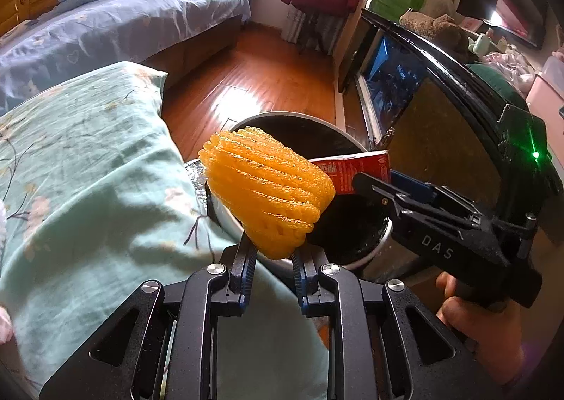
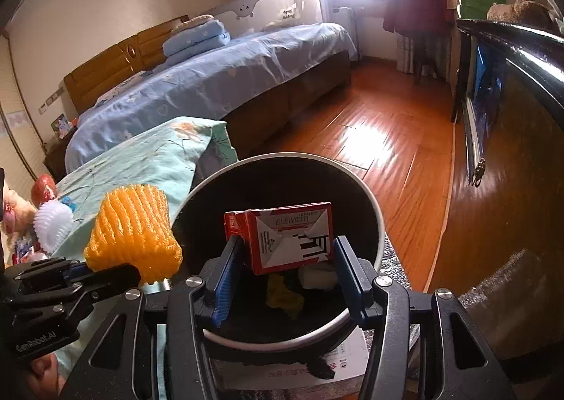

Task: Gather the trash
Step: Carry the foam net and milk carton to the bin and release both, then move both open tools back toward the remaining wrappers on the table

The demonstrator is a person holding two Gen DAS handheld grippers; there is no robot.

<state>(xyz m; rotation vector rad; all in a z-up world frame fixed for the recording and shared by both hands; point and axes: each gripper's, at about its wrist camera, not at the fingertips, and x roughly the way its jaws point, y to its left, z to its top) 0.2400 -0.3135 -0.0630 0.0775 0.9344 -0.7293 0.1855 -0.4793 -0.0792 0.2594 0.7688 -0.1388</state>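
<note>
In the lower middle of the left wrist view, the left gripper (image 1: pixel 273 252) is nearly closed and pinches the bottom end of an orange foam net (image 1: pixel 268 188), which stands up toward the center of the frame. Behind the net, the round trash bin (image 1: pixel 282 118) with a dark inside shows its grey rim. At the right of this frame, the right gripper (image 1: pixel 366 178) reaches in, and a hand (image 1: pixel 476 322) holds its handle at the lower right.

In the right wrist view, the right gripper (image 2: pixel 287 269) is about half open and its blue pads press on both sides of a red and white box (image 2: pixel 282 238), directly above the opening of the trash bin (image 2: pixel 377 213). Inside the bin, a yellow piece (image 2: pixel 282 294) and a white piece (image 2: pixel 317 276) lie on the bottom. The orange foam net (image 2: pixel 134 227) is at the left, just beside the rim. A green floral pillow (image 1: pixel 88 171) fills the left side of the left wrist view.
</note>
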